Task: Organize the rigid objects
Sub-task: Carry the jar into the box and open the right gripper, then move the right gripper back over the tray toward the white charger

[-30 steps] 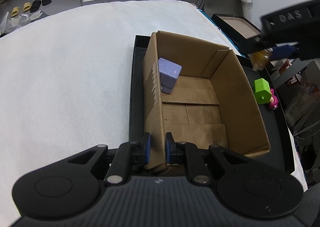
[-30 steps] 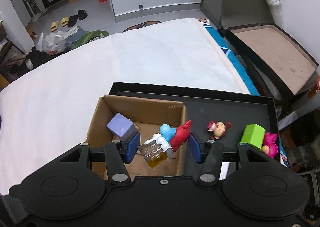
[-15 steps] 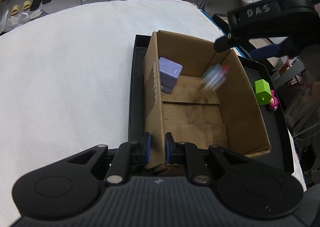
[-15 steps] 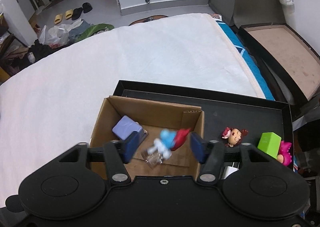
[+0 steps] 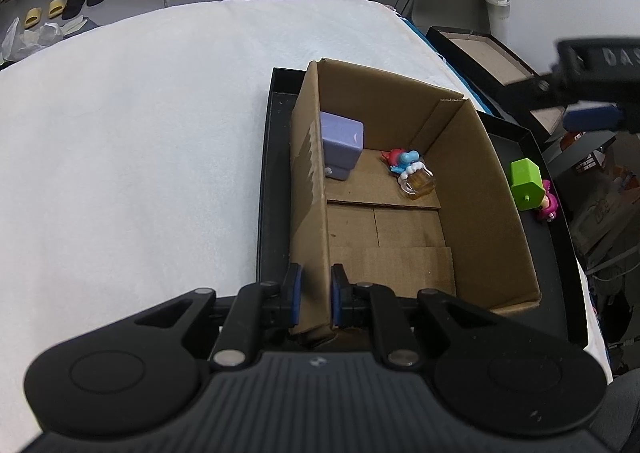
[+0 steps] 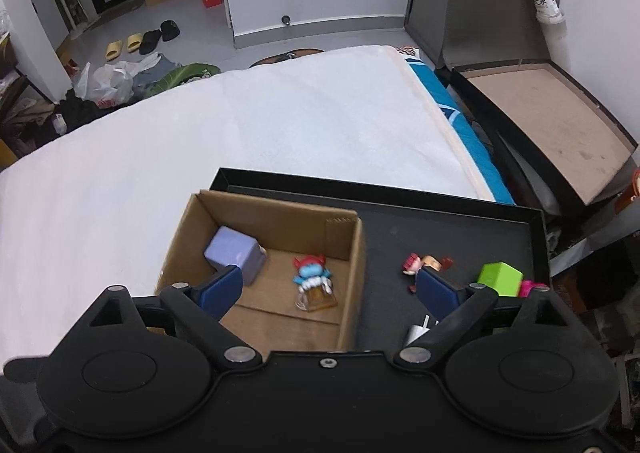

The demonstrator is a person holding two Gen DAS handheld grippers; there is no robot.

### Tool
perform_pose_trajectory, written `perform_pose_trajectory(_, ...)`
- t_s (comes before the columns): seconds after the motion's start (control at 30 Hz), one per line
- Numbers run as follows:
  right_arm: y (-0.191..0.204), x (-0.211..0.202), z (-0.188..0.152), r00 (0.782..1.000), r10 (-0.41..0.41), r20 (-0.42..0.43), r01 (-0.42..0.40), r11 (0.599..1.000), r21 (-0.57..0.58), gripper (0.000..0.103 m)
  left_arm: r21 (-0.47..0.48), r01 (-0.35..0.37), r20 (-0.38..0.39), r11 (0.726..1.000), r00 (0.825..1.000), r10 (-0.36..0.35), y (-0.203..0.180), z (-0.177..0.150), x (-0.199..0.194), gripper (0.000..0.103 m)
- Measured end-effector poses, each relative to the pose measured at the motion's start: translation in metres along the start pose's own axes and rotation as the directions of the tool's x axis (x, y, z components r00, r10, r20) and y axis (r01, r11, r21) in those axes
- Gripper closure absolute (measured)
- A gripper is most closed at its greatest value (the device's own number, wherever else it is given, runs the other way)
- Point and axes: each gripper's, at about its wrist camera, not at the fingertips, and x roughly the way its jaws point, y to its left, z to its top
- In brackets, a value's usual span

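1. Spreading under everything is a white bed (image 6: 280, 125), which carries the shallow black tray (image 6: 460, 221).
2. Inside the tray's left part stands the open cardboard box (image 5: 472, 189); the left hand-held gripper (image 5: 312, 295) is clamped together on the box's near left wall at about 6 o'clock in the left wrist view, steadying it.
3. Above the box, the right hand-held gripper (image 6: 328, 289) has its jaws opening wide, with nothing pressed between the pads.
4. On the box floor lie the lilac block (image 5: 342, 145) at 10 o'clock and the blue figurine on a clear base (image 5: 412, 173) just right of it, apart from it.
5. Outside the box, on the tray's right side at 3 o'clock, wait the green block (image 6: 500, 279), a pink toy (image 6: 532, 287) touching it, and a small doll figure (image 6: 424, 263).
6. Judging by this, a drop-off step is finishing; the next move likely calls for swinging the right hand-held gripper rightward over the box wall, descending on one remaining toy and closing squarely on it.
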Motion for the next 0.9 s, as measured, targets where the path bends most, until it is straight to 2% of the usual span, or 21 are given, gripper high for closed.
perform_pose_trajectory(0.17, -0.011, -0.01, -0.011, 1.0, -0.013, 0.008, 0.013, 1.0, 0.024, 0.008, 0.004, -0.006, -0.006, 1.0, 1.0, 0.006, -0.001, 0.0, 0.001, 0.089)
perform_pose_trajectory(0.4, -0.037, -0.023, -0.028, 0.999, -0.04, 0.036, 0.036, 0.995, 0.092, 0.0, 0.01, -0.019, -0.014, 1.0, 1.0, 0.019, -0.003, -0.002, 0.001, 0.089)
perform_pose_trajectory(0.9, -0.084, -0.034, -0.052, 0.994, -0.095, 0.057, 0.084, 0.98, 0.179, 0.0, 0.025, -0.054, -0.02, 0.998, 0.998, 0.054, -0.008, -0.002, 0.0, 0.089)
